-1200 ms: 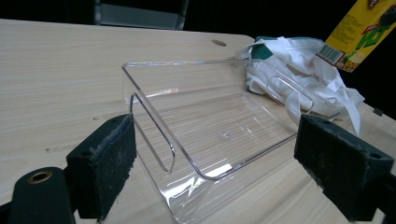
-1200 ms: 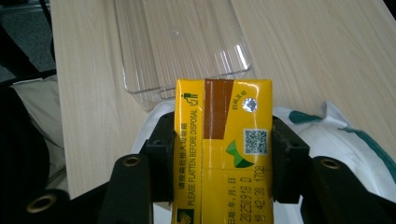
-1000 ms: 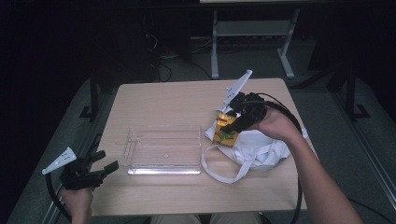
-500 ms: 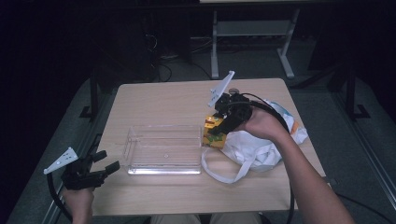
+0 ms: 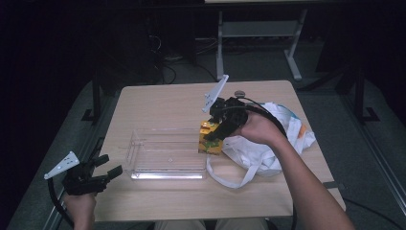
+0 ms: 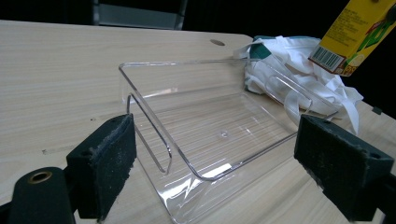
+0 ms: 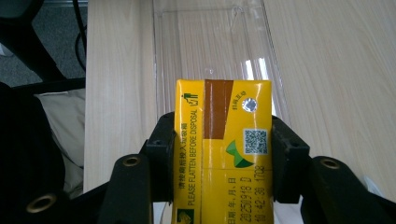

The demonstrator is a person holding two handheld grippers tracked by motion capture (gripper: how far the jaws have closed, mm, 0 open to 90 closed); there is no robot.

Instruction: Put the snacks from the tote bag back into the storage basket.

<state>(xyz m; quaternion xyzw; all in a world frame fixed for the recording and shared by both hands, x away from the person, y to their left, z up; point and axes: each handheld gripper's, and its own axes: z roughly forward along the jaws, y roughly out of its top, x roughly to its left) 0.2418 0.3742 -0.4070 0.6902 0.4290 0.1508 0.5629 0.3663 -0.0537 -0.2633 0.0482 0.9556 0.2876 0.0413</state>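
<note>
A yellow drink carton (image 5: 210,138) hangs in the air just past the right end of a clear plastic tray (image 5: 165,154), with my right gripper (image 5: 221,125) shut on its sides. The right gripper view shows the carton (image 7: 222,154) clamped between both pads, the tray (image 7: 210,46) lying beyond it. My left gripper (image 5: 98,171) stays open at the table's front left corner, apart from the tray. Between its spread pads (image 6: 106,164) the tray (image 6: 219,135) lies ahead, and the carton (image 6: 357,35) hangs at upper right.
A crumpled white cloth bag (image 5: 268,143) with long handles lies on the right side of the wooden table (image 5: 167,103), under the right hand. A white metal frame (image 5: 258,28) stands on the floor behind the table.
My right gripper has carried the carton leftward, off the bag and toward the tray's right end. The left gripper has stayed where it was.
</note>
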